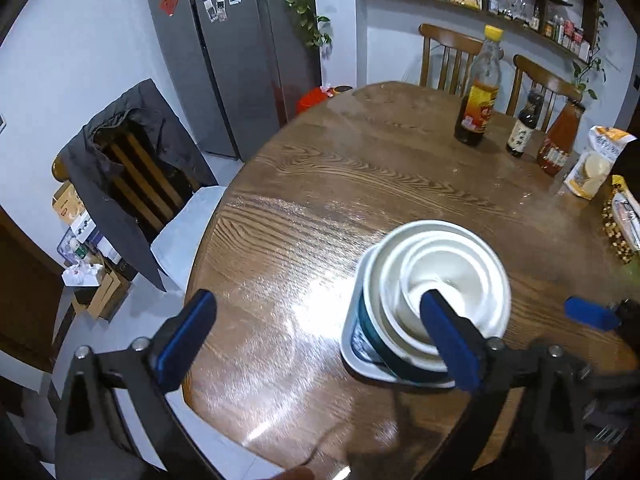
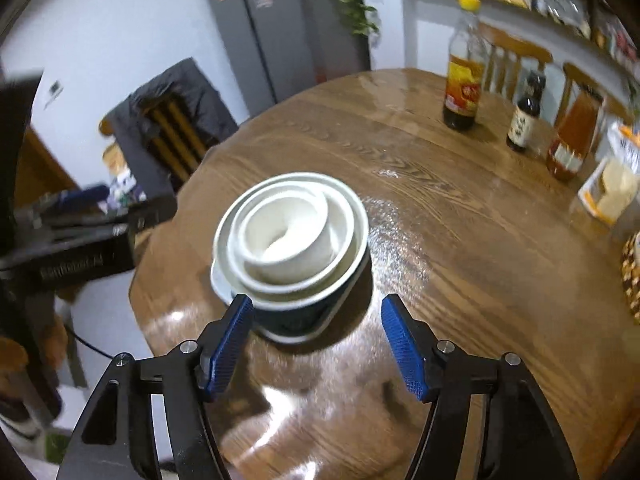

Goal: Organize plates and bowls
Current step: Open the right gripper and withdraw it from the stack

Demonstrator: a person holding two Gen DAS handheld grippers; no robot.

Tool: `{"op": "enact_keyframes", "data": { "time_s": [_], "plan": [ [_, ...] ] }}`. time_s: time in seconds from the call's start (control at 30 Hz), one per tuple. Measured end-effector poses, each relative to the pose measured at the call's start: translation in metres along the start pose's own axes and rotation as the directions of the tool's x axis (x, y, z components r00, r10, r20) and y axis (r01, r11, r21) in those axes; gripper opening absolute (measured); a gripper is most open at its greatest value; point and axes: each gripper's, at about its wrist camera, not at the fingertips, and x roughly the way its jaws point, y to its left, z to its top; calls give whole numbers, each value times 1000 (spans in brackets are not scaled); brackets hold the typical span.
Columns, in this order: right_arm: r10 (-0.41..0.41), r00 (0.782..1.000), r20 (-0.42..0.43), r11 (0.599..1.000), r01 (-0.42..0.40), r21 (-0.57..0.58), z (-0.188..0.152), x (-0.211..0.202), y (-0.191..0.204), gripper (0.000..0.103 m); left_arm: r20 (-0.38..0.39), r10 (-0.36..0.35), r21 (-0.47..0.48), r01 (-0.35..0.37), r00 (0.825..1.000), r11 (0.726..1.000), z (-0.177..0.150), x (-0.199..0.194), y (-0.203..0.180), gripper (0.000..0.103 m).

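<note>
Nested bowls (image 2: 290, 248) ahead of open right tongs (image 2: 316, 344).

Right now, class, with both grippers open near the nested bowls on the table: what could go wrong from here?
1. The stack of bowls sits off-centre on a small plate; a nudge from the right gripper might tip it.
2. The innermost bowl looks tilted and could slide out.
3. The left gripper has one finger in front of the stack and may clip its rim.
</note>
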Motion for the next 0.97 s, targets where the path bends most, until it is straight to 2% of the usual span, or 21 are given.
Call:
{"op": "enact_keyframes", "data": {
  "time_s": [0.17,0.33,0.47,0.97],
  "plan": [
    [14,1000,25,999,-13,-45,-13,-10,2,75,11,25,33,-25,1000,999,-10,-21,-13,102],
    [43,999,25,998,-41,-53,-21,-13,3,76,8,4,53,-4,1000,999,-22,-34,-20,102],
    [50,999,20,997,-49,-59,-24,-13,3,76,5,15,62,-15,1000,998,-30,-40,-27,102],
    [57,998,22,995,-55,-82,-25,-15,2,76,-23,22,69,-21,999,997,-44,-41,-36,102]
  ]
}}
